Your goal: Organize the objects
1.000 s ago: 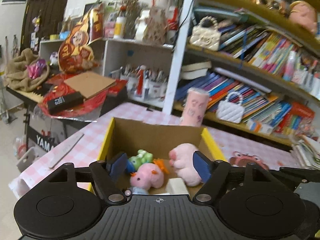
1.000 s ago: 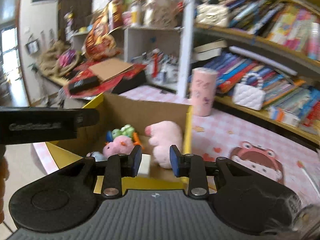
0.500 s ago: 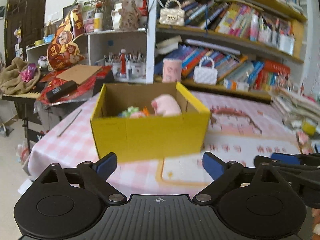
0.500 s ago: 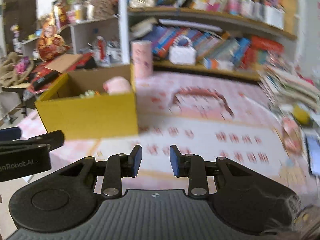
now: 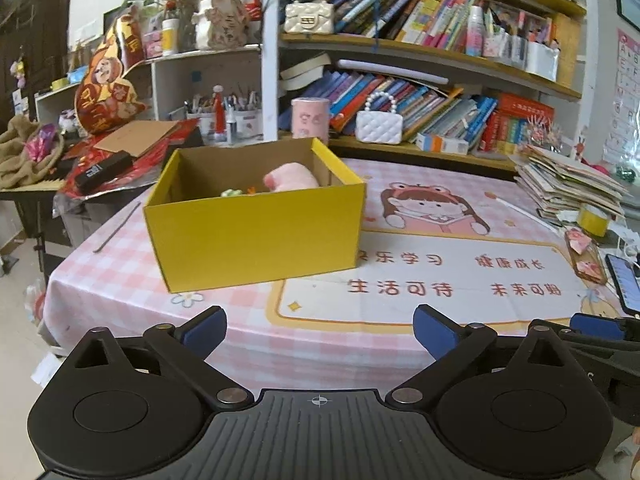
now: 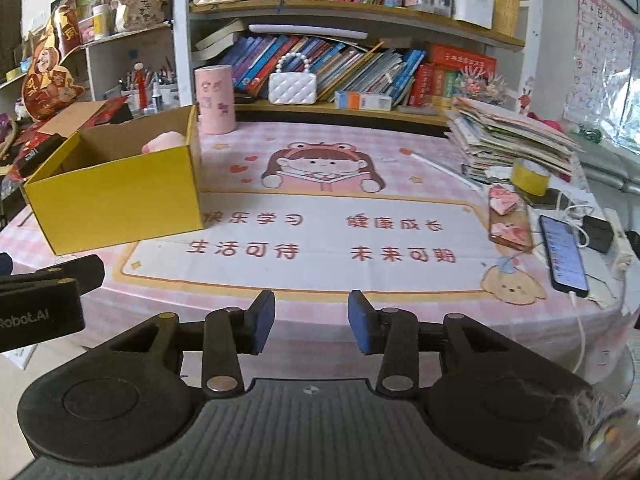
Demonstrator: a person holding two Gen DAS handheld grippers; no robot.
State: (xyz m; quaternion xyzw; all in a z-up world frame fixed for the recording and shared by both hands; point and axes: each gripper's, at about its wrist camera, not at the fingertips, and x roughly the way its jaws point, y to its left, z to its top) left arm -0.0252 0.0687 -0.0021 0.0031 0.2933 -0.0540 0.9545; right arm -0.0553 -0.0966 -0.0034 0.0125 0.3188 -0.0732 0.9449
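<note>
Far left, the yellow box (image 5: 256, 236) sits on the checked tablecloth (image 5: 120, 280), with a pink plush (image 5: 292, 176) and a small green toy (image 5: 232, 192) poking above its rim: the sorted things are inside it. The left gripper (image 5: 320, 326) hangs over the table's near edge, jaws opening to a wide spread, nothing between them. To its right, the right gripper (image 6: 311, 322) is easing its jaws apart too, the gap narrow and empty.

Risks, by my reckoning: the box stands near the table's left edge, so a careless nudge could slide it off. Over on the right, a phone (image 6: 564, 256) on its white cable (image 6: 580, 320) lies close to the edge; a gripper sweeping that way could snag the cable and drag the phone down. The leaning paper stack (image 6: 516, 140) could topple.

Writing: the edge of the left gripper in the right view reads "Robot.AI", its start cut off. The cloth shows "快乐学习", "健康成长", "生活可待", "未来可期".
</note>
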